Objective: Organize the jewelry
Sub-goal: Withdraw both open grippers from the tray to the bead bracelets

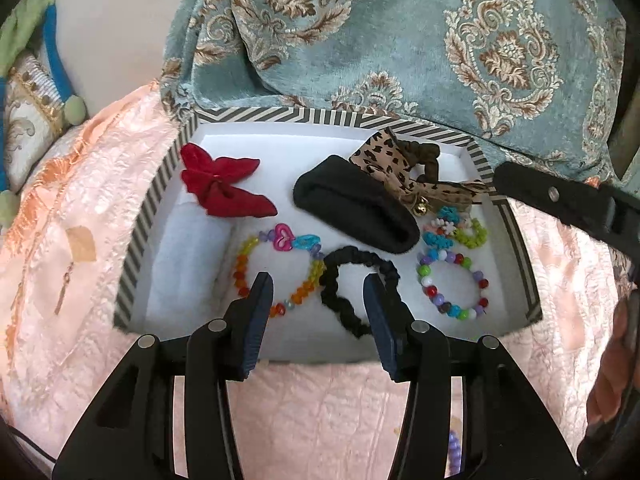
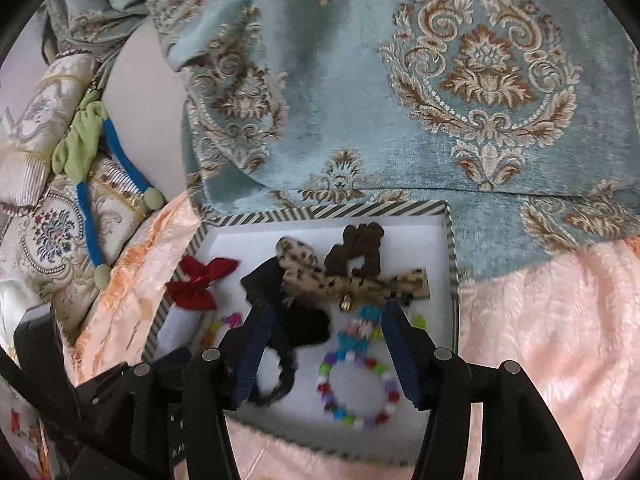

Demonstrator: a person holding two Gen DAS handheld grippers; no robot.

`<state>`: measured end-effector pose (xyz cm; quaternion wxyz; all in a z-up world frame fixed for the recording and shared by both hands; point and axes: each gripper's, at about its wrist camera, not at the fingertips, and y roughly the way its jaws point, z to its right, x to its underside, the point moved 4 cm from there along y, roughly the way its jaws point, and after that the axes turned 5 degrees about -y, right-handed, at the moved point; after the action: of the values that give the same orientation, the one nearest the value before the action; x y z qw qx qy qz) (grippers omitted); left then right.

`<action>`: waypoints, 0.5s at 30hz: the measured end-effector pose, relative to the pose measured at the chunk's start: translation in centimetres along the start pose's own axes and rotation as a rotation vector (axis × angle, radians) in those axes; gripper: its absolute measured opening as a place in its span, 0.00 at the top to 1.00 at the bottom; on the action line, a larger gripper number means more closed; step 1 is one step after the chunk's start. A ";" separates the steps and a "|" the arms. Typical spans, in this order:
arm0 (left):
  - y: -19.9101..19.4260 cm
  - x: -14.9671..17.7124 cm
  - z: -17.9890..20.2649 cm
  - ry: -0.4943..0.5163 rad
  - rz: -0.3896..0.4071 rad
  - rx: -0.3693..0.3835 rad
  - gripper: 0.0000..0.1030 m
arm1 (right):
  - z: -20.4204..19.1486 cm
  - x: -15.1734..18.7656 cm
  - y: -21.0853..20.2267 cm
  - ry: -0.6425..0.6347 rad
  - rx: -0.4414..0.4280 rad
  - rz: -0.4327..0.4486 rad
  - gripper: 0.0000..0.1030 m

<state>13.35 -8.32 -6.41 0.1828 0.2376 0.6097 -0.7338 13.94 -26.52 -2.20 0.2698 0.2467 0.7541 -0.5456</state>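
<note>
Left wrist view: striped box point(image 1: 144, 216), white inside, resting on a pink quilted bedspread point(image 1: 80, 208) against a teal damask cushion point(image 1: 360, 40).

Contents of the box, left wrist view:
- Red fabric bow point(image 1: 222, 184), far left area.
- Black folded band point(image 1: 352, 204), centre.
- Leopard-print bow point(image 1: 394, 160) with a small gold bell, lying over the far end of the black band, beside a brown scrunchie point(image 1: 424, 156) at the far right corner.
- Rainbow bead bracelet point(image 1: 276, 264) with a pink heart charm, near left.
- Black scrunchie point(image 1: 352, 280), near centre, just beside the rainbow bracelet.
- Multicolour bead bracelet point(image 1: 452, 284), near right.
- Small flower-bead bracelet point(image 1: 456, 228), between the multicolour bracelet and the leopard bow.

Left tongs point(image 1: 318, 292): spread wide, holding nothing, poised over the near edge of the box with the black scrunchie showing between the tips.

Right wrist view: right tongs point(image 2: 326, 324) likewise spread wide and holding nothing, over the same box point(image 2: 452, 248). Between the tips show the black band point(image 2: 304, 320), the flower-bead bracelet point(image 2: 360, 332) and the multicolour bracelet point(image 2: 356, 388). The leopard bow point(image 2: 352, 276) and brown scrunchie point(image 2: 356, 248) lie beyond. Red bow point(image 2: 200, 280) to the left.

A blue and green fabric item point(image 2: 92, 160) lies on patterned cushions far left.
</note>
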 end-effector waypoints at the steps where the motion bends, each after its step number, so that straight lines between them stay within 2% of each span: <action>1: -0.6 0.3 0.1 0.005 0.007 -0.001 0.55 | -0.3 0.4 -0.5 -0.005 0.001 -0.001 0.46; 10: -5.1 2.5 0.7 0.044 0.054 -0.014 0.55 | -1.6 3.6 -4.9 -0.029 0.020 0.021 0.46; 15: -6.7 3.9 0.7 0.039 0.055 -0.003 0.55 | -1.9 6.1 -6.8 -0.048 0.035 -0.002 0.46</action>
<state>6.33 -7.61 -3.16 0.1913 0.2682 0.6077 -0.7227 4.67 -26.21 -1.13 0.2830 0.2375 0.7380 -0.5646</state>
